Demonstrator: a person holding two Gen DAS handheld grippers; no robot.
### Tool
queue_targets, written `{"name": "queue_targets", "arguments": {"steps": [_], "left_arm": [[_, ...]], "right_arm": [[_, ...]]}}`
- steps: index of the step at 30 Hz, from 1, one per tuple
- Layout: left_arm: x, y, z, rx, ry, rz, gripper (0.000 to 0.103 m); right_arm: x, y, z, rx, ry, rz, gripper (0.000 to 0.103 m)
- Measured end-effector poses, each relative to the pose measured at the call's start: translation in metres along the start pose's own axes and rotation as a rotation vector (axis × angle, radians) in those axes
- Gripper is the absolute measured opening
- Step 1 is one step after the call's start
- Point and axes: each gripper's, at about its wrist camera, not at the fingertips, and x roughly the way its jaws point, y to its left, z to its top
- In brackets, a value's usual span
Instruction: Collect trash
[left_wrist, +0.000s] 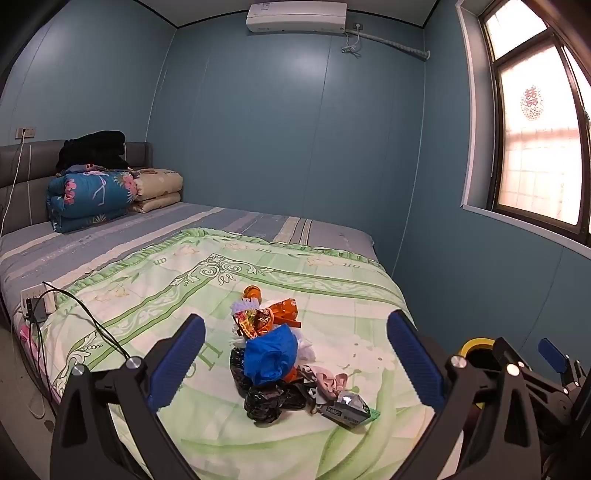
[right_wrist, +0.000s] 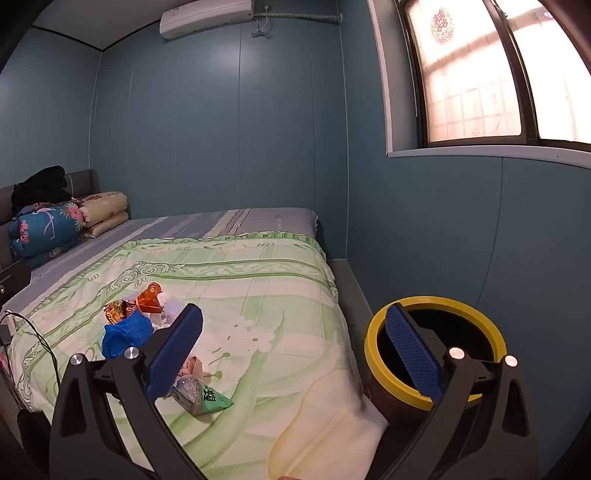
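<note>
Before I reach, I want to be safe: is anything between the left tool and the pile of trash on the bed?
Nothing visible. The open left tool faces the mixed pile of plastic wrappers and bags directly.

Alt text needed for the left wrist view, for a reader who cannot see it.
The open left hand-held gripper frames a trash pile of wrappers and bags lying on a green floral bedspread. A yellow-rimmed bin shows at lower right; folded quilts sit by the headboard.

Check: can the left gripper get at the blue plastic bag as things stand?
Probably yes: the left gripper is open, and the blue plastic bag lies on top of the trash pile with nothing in the way.
</note>
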Motion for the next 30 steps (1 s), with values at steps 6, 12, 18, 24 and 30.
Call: {"name": "queue_targets", "arguments": {"steps": [6, 12, 18, 24, 30], "left_arm": [[-0.0020, -0.0007, 0.0004, -0.005, 0.005, -0.001, 0.095], [0.0006, 0.0046, -0.0019, -0.007, 0.014, 0.002, 0.095], [0.0009, 0.0014, -0.0021, -0.002, 0.017, 0.009, 0.095], [-0.0003, 0.0017, -0.0029, -0.004, 0.017, 0.007, 0.095], [0.0017, 0.0038, -0.0030, -0.008, 0.022, 0.007, 0.095]], "right_arm": [[0.0004, -0.0004, 0.0001, -0.001, 0.001, -0.002, 0.095], [0.0015, 0.0007, -0.0004, -0.001, 0.003, -0.002, 0.095], [0.0014, 0.0008, -0.0028, 0.001, 0.005, -0.002, 0.095], [0.0029, 0.0003, -0.0026, 0.003, 0.008, 0.000, 0.095], [0.0034, 0.0005, -0.0044, 0.004, 0.012, 0.000, 0.095]]}}
